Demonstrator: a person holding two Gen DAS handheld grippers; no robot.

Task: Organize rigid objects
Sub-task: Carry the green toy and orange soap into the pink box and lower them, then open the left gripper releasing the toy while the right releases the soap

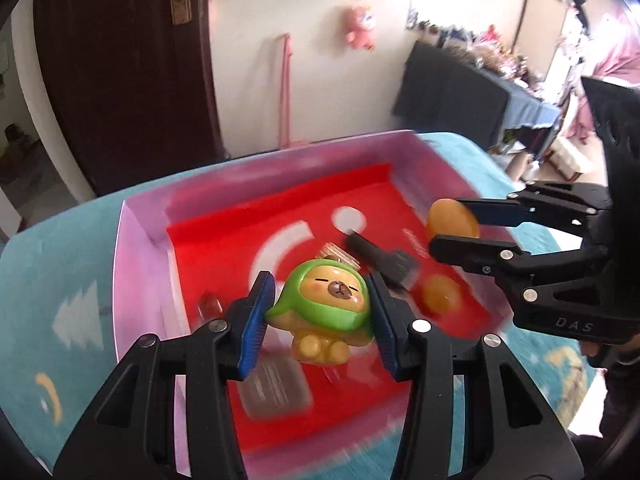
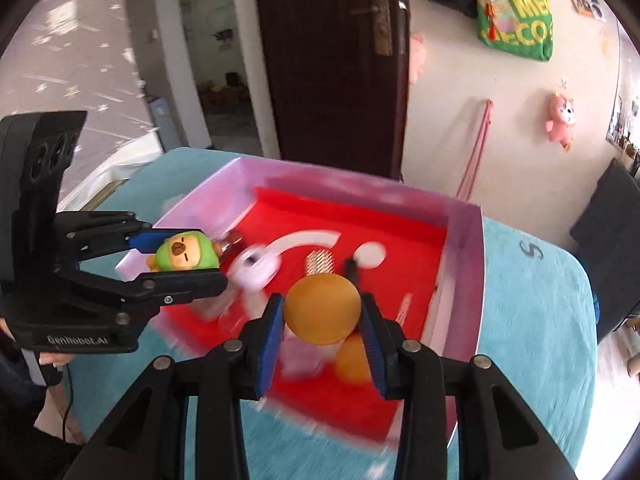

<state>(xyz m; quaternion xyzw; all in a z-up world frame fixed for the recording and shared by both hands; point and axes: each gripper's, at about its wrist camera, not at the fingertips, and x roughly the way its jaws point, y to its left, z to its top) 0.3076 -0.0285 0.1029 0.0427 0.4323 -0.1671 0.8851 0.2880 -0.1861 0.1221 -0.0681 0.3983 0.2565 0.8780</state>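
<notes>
Pink box (image 1: 140, 264), red-lined: orange ball (image 1: 440, 294), black brush (image 1: 380, 256). Left tool (image 1: 322, 312) clamps bear figurine (image 1: 324, 304); right tool (image 2: 322, 316) clamps orange disc (image 2: 322, 308).

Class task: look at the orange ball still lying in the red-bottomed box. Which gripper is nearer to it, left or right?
Right. The right gripper, clamping another ball, hangs just above the orange ball; the left gripper, holding the bear figurine, is farther aside.

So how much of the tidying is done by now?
Hard to tell what is finished. In hand: the left gripper holds a bear toy, the right gripper an orange ball. Left in the box: another ball, a brush and blurred bits.
</notes>
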